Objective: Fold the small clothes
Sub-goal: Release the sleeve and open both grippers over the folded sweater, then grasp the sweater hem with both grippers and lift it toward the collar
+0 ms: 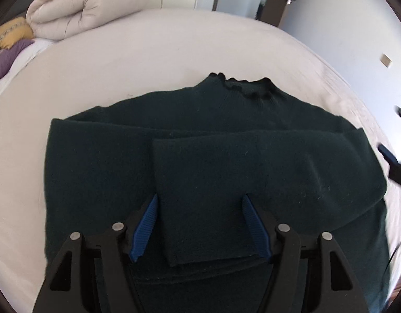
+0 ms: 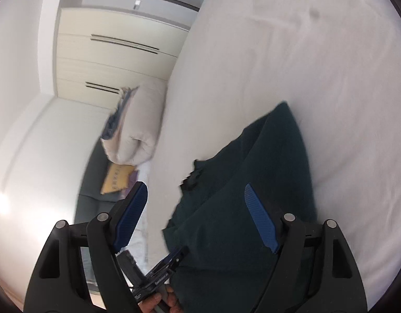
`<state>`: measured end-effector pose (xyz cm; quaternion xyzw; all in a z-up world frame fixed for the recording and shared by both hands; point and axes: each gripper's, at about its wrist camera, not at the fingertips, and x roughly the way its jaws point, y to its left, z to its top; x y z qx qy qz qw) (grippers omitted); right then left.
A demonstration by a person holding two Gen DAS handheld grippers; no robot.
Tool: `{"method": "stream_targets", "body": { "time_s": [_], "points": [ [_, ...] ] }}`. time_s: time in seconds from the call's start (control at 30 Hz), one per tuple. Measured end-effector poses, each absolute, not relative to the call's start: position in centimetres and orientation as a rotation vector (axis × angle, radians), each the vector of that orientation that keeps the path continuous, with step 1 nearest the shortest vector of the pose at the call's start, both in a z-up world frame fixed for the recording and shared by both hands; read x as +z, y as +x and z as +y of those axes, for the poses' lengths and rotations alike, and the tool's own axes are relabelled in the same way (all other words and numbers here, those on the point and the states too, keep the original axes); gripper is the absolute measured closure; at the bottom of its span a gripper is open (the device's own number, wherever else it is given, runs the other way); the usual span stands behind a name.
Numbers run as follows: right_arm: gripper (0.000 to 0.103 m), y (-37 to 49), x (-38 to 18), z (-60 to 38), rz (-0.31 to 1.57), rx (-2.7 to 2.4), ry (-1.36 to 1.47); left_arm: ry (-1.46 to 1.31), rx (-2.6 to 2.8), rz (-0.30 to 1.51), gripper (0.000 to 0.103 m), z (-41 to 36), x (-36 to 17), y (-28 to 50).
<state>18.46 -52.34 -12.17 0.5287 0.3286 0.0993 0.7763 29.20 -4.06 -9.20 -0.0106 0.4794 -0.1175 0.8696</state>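
A dark green sweater point(image 1: 205, 135) lies flat on the white bed point(image 1: 122, 60), its ruffled collar point(image 1: 242, 84) pointing away. Both sleeves are folded across the body; the upper sleeve's cuff end point(image 1: 200, 234) lies between my fingers. My left gripper point(image 1: 200, 203) is open just above the sweater, holding nothing. In the right wrist view the same sweater point(image 2: 252, 203) shows tilted, and my right gripper point(image 2: 195, 193) is open above its collar side, empty. The right gripper's tip also shows in the left wrist view point(image 1: 390, 159) at the sweater's right edge.
A folded beige duvet point(image 1: 78, 7) and yellow and purple cushions point(image 1: 12, 34) lie at the far left of the bed. Wardrobe doors point(image 2: 109, 60) and a room door point(image 1: 286, 0) stand beyond. The other handle and a hand point(image 2: 158, 287) show low in the right wrist view.
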Motion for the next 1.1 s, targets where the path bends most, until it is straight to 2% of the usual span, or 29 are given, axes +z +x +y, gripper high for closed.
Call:
{"method": "stream_targets", "body": {
  "time_s": [0.1, 0.17, 0.33, 0.47, 0.53, 0.67, 0.8, 1.1],
  "points": [
    [0.026, 20.0, -15.0, -53.4, 0.797, 0.206, 1.197, 0.035, -0.247, 0.98, 0.033, -4.6, -9.4, 28.6],
    [0.026, 19.1, -15.9, -53.3, 0.79, 0.227, 1.203, 0.036, -0.247, 0.98, 0.032, -4.7, -9.4, 28.6],
    [0.026, 14.7, -14.2, -52.4, 0.73, 0.27, 1.158, 0.04, -0.246, 0.966, 0.032, -4.6, -9.6, 28.3],
    [0.026, 14.2, -15.8, -51.0, 0.878, 0.278, 1.084, 0.049, -0.225, 0.981, 0.032, -4.9, -9.1, 27.9],
    [0.028, 12.8, -16.5, -51.4, 0.854, 0.282, 1.135, 0.032, -0.215, 0.999, 0.032, -4.0, -8.5, 26.9],
    [0.026, 8.1, -13.9, -51.0, 0.788, 0.241, 1.087, 0.015, -0.202, 0.979, 0.031, -1.5, -6.6, 23.5],
    [0.026, 2.1, -10.2, -49.2, 0.733, 0.248, 0.914, -0.062, -0.173, 0.93, 0.012, 2.8, -4.6, 18.3],
    [0.026, -10.0, -7.6, -45.7, 0.824, 0.196, 0.582, -0.254, -0.214, 1.058, 0.012, 9.9, -5.9, 7.2]
  ]
}}
